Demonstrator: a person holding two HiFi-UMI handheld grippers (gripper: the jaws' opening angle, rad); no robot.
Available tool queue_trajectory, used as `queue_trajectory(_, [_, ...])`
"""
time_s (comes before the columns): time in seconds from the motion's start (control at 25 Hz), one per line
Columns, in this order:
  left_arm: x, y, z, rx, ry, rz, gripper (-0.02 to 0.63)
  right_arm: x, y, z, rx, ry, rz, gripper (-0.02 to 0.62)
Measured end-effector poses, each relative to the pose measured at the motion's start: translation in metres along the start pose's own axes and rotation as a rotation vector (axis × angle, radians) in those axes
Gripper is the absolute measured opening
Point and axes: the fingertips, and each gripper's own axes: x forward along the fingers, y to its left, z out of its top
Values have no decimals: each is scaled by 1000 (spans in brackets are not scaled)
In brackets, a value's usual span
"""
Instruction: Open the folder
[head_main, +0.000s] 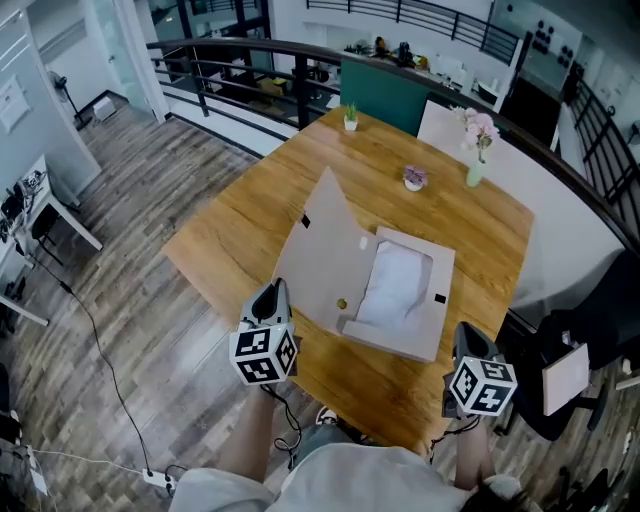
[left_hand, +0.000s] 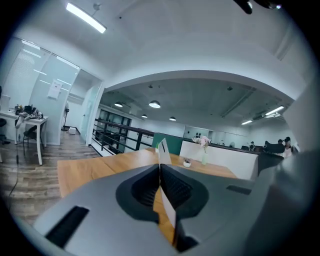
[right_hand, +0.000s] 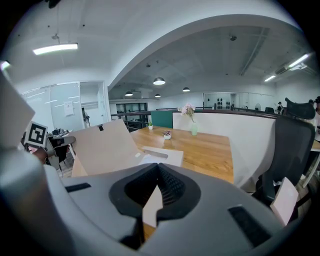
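nearest me, my left gripper (head_main: 273, 296) has its jaws closed flat on the near free edge of the folder's cover (head_main: 322, 235). in the left gripper view the sheet runs out edge-on from between the pads (left_hand: 175, 187) as a thin upright line. my right gripper (head_main: 465, 338) is at the near right corner of the folder (head_main: 412, 338). its own view shows the jaws pinched together on a pale strip of card, so i judge it is pinning the base down.

the folder lies on the wooden table (head_main: 245, 235), just ahead of both grippers and between them. its long axis runs away from me, leaning slightly right at the far end.

the relation that counts is the hinge. it runs along the base's left side, parallel to that long axis. the cover rises from it, tilted up and out to the left and not yet flat on the table. the left gripper is on the free side and is the one placed to swing it. i'd carry that edge further left and down, turning about the hinge.

the white papers (head_main: 395, 285) inside are already uncovered. further off, a small flower pot (head_main: 414, 178), a vase (head_main: 476, 165) and a little plant (head_main: 350, 118) stand well apart from the cover's swing.
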Motion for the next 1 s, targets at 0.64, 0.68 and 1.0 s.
queue_trajectory(0.64, [27,107,-69,-165,206,157,44,20,16,-18,-8,72,-56,2])
queue_trajectory(0.68, [28,111,-73,-177,218,161,46,21,17,-19,-8,77,-59,2])
queue_trajectory(1.0, [44,142,-119,-244,377,230,61,29,18,-33,-7,119,-81,2])
